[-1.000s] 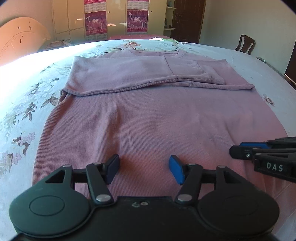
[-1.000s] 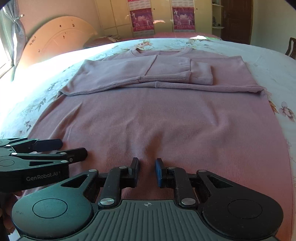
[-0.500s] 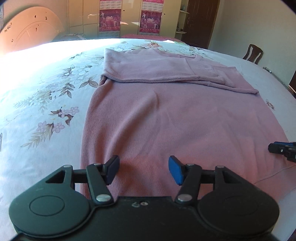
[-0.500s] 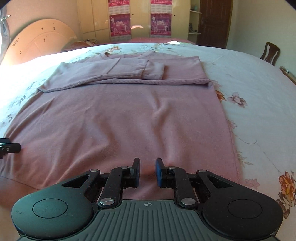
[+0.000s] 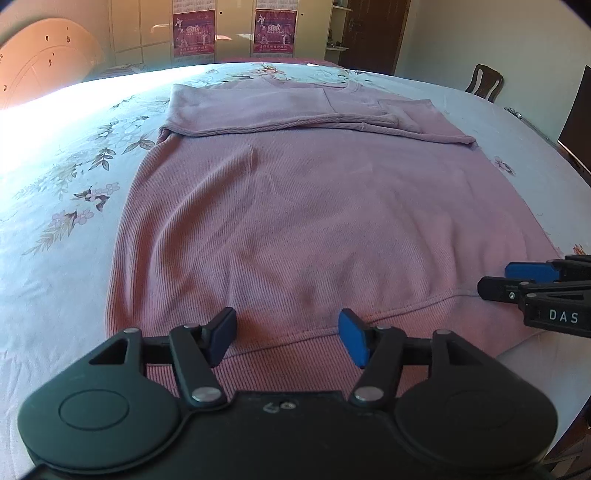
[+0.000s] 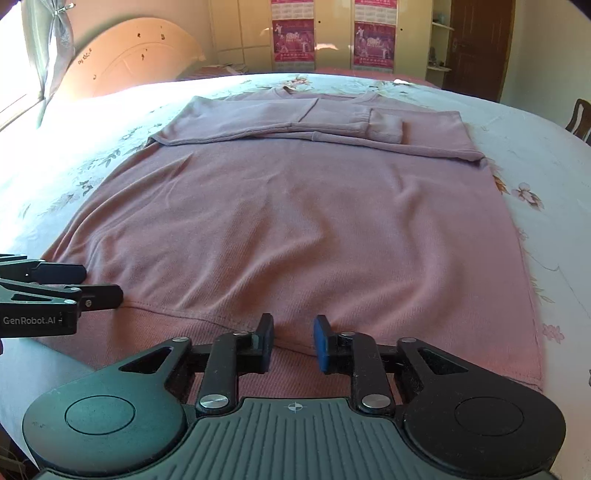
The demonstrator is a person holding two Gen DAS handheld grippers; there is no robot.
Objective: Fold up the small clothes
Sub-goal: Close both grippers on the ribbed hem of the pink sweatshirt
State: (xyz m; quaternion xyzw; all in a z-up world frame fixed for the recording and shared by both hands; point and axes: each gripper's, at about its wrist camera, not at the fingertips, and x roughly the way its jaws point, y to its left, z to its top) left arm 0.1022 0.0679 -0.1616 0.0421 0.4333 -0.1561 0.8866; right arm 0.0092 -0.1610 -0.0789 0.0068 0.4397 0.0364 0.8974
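Pink sweater [image 5: 295,221] flat on bed [image 5: 55,206], sleeves already folded across far end. Hem lies just ahead of both sets of fingers. Left gripper [image 5: 287,334] fingers wide, empty. Right gripper [image 6: 293,341] fingers just opened, narrower gap, nothing between. Likely lining up to pinch hem for fold.

The near hem of the pink ribbed knit sweater [image 5: 295,229] disappears behind the black left gripper [image 5: 288,338] body. The right gripper [image 5: 532,280] is cut off by the frame edge. Print on the two magenta wall posters [image 6: 293,35] is too small to read.
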